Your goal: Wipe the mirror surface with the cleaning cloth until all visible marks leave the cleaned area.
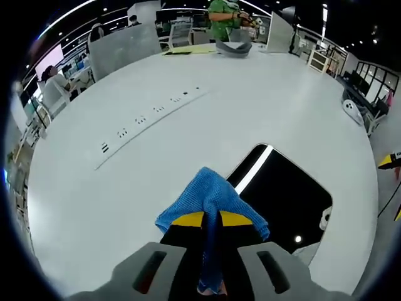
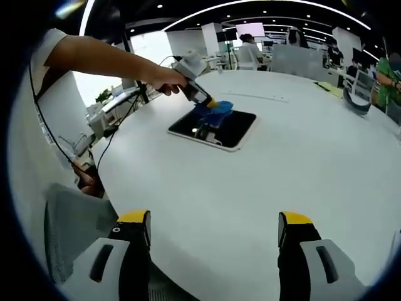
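Note:
A dark rectangular mirror (image 1: pixel 285 194) lies flat on the white table, reflecting ceiling lights; the right gripper view has the mirror (image 2: pixel 233 130) at mid-distance. My left gripper (image 1: pixel 212 221) is shut on a blue cleaning cloth (image 1: pixel 210 195), held over the mirror's near left corner. From the right gripper view, a person's hand holds the left gripper (image 2: pixel 202 96) with the blue cloth (image 2: pixel 216 108) at the mirror's far edge. My right gripper (image 2: pixel 213 231) stands open low over the table, well short of the mirror, with nothing between its yellow-tipped fingers (image 2: pixel 133 217).
A strip of power sockets (image 1: pixel 147 118) runs across the white round table (image 1: pixel 250 106). A grey object (image 1: pixel 234 49) and papers lie at the far edge, where people stand. A grey chair (image 2: pixel 75 232) and cables sit by the table's near edge.

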The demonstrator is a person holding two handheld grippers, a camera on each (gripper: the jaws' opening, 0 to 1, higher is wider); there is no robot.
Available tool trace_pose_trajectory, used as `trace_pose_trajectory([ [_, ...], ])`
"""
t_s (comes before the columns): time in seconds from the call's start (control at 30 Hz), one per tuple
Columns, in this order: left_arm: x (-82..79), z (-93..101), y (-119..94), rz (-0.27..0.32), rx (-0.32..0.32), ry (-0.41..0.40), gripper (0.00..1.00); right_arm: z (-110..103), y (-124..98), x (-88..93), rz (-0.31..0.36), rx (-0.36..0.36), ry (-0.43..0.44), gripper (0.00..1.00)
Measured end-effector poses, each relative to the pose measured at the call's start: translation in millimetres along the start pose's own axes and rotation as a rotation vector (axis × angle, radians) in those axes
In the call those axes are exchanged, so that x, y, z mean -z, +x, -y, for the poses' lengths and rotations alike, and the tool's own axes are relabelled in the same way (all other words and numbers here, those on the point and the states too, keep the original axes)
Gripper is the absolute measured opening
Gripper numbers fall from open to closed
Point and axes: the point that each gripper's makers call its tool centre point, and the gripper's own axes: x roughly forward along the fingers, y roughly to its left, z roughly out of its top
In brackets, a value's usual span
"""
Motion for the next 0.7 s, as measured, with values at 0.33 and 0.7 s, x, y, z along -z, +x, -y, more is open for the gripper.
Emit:
trace_pose_trajectory([
  [0.33,-0.4,0.1,-0.5,-0.005,0.009,-0.029,0.06,0.3,0.8,-2.0,0.007,-0.003,0.002,0.83],
  [0.7,-1.7,1.5,0.2,-0.014,0.004,-0.034,0.05,0.4,1.2,0.0,0.006,-0.004,0.007,0.83],
])
